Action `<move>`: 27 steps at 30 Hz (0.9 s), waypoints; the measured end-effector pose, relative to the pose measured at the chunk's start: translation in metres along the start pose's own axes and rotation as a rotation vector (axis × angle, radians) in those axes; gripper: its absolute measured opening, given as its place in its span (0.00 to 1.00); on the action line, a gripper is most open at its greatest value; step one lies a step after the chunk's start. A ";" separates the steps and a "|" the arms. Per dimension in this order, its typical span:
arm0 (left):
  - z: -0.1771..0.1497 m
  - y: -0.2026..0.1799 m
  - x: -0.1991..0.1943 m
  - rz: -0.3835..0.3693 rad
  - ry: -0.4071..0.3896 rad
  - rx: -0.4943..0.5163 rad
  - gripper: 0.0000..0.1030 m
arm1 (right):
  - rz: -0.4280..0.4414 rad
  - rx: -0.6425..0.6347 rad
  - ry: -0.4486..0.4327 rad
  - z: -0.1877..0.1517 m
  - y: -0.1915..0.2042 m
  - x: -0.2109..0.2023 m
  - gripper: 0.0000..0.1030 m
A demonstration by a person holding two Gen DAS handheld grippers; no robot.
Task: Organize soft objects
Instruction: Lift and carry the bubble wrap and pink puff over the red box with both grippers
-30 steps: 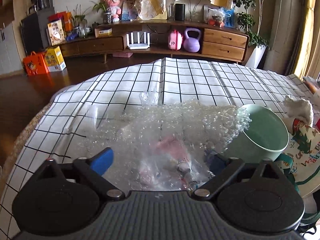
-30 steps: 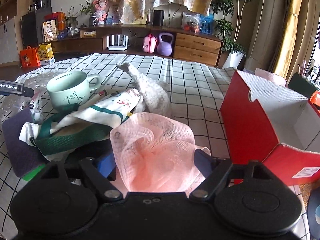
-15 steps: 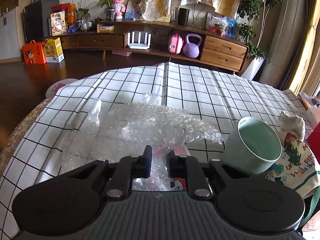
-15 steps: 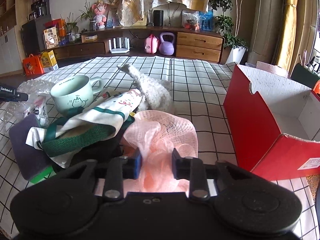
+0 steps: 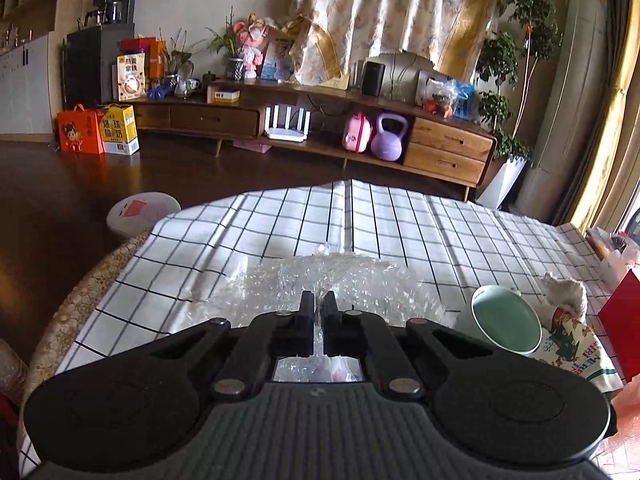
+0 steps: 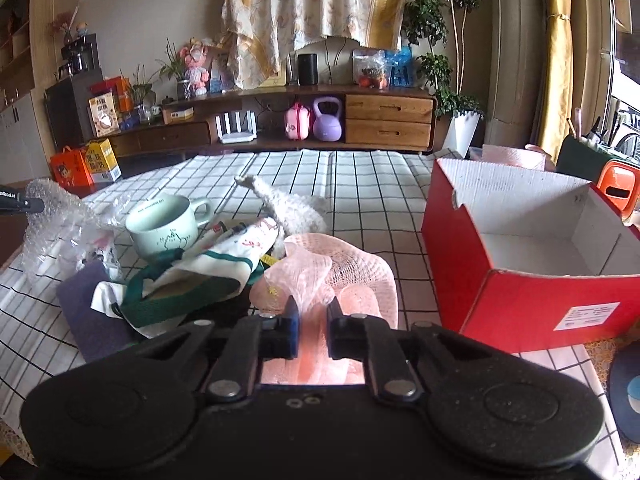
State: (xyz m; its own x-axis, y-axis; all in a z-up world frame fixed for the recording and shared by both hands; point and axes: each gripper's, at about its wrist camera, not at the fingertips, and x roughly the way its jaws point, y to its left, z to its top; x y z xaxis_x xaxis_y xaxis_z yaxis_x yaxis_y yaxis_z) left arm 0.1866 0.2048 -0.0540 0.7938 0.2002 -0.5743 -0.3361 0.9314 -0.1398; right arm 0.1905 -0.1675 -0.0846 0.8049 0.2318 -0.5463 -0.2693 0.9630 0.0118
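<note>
Where the checked surface begins at the left, bubble wrap is seen pinched at its near edge by the left hand-held gripper, whose jaws have just been closing to a thin slit. Just right of the wrap, a green mug is shown beside a tote bag and a white plush. Further right, pink mesh is held bunched between the narrowed jaws of the right hand-held gripper, which have just been closing. At far right, an open red box is seen standing on the surface, apart from the mesh.
</note>
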 end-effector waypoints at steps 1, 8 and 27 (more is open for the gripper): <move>0.002 0.001 -0.004 -0.001 -0.007 0.002 0.03 | 0.002 0.004 -0.007 0.000 -0.002 -0.005 0.11; 0.018 -0.001 -0.041 -0.025 -0.045 0.022 0.03 | 0.025 0.043 -0.048 0.006 -0.011 -0.043 0.11; 0.041 -0.113 -0.113 -0.307 -0.064 0.212 0.03 | -0.024 0.090 -0.144 0.021 -0.063 -0.111 0.11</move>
State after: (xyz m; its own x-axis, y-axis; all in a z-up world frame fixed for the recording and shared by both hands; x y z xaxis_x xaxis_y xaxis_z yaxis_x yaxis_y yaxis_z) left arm 0.1556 0.0889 0.0599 0.8734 -0.0859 -0.4793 0.0295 0.9919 -0.1239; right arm 0.1295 -0.2513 -0.0076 0.8797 0.2197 -0.4217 -0.2058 0.9754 0.0787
